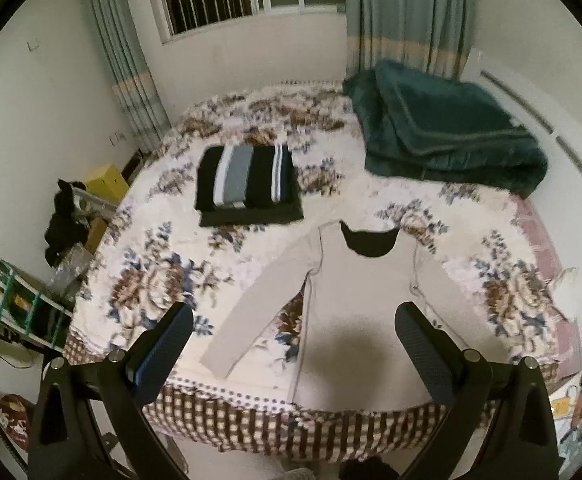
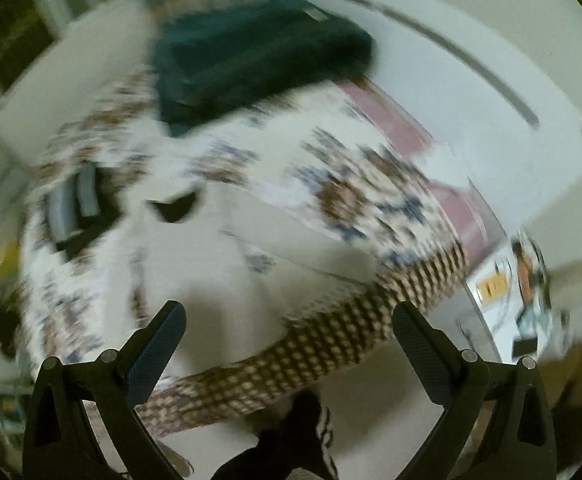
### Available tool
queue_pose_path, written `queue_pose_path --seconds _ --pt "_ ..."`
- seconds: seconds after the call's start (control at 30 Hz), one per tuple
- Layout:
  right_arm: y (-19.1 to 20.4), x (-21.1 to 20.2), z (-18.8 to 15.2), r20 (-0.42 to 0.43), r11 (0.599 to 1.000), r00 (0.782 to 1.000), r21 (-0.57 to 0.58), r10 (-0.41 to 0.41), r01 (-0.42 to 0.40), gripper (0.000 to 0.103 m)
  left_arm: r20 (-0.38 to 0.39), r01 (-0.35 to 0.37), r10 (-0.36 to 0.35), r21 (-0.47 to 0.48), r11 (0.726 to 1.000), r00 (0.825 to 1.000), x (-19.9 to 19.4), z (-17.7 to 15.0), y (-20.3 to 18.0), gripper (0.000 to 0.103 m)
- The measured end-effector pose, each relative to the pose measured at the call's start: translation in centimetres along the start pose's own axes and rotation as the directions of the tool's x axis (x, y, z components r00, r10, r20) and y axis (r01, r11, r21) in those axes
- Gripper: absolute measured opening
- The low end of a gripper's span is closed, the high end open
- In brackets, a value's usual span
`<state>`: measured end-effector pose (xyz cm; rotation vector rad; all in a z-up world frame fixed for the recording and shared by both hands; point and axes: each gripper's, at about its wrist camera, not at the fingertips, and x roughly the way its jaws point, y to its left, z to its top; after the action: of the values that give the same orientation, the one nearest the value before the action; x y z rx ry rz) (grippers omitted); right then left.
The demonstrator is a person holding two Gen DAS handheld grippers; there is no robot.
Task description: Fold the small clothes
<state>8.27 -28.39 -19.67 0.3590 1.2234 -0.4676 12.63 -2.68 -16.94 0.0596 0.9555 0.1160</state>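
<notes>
A light grey long-sleeved top [image 1: 355, 304] with a black neck opening lies flat, sleeves spread, on the near part of the flowered bed [image 1: 163, 280]. It also shows blurred in the right wrist view [image 2: 219, 264]. A stack of folded dark clothes with grey and white stripes [image 1: 247, 184] lies farther back on the bed, and it shows in the right wrist view [image 2: 79, 208]. My left gripper [image 1: 295, 320] is open and empty above the top's hem. My right gripper [image 2: 289, 318] is open and empty above the bed's near edge.
A folded dark green blanket [image 1: 447, 136] lies at the back right of the bed. The bed has a checked skirt [image 1: 291, 424] along its near edge. Clutter, a rack and a yellow box [image 1: 105, 182] stand left of the bed. A white wall [image 2: 491, 80] borders the right.
</notes>
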Motion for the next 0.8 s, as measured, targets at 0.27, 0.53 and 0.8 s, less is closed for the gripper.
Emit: queue_pose_path --seconds 0.27,0.53,0.8 --pt "-14.2 25.9 4.2 -0.216 0.967 0.976 0.243 -0.024 0.077 0.102 -0.182 -0.136 0.138 0.025 0.99 0.974 16.1 -3.5 -6.4 0.103" --pt "-19.7 44.3 3.8 -0.337 0.909 0.924 0.416 0.183 -0.028 0.095 -0.328 -0.173 0.176 0.036 0.984 0.928 28.1 -7.9 -9.7 0.103" --pt "-18.5 48.8 2.8 -0.327 0.894 0.899 0.428 0.291 -0.133 0.007 -0.363 -0.201 0.205 0.048 0.978 0.909 33.6 -9.1 -11.7 0.103"
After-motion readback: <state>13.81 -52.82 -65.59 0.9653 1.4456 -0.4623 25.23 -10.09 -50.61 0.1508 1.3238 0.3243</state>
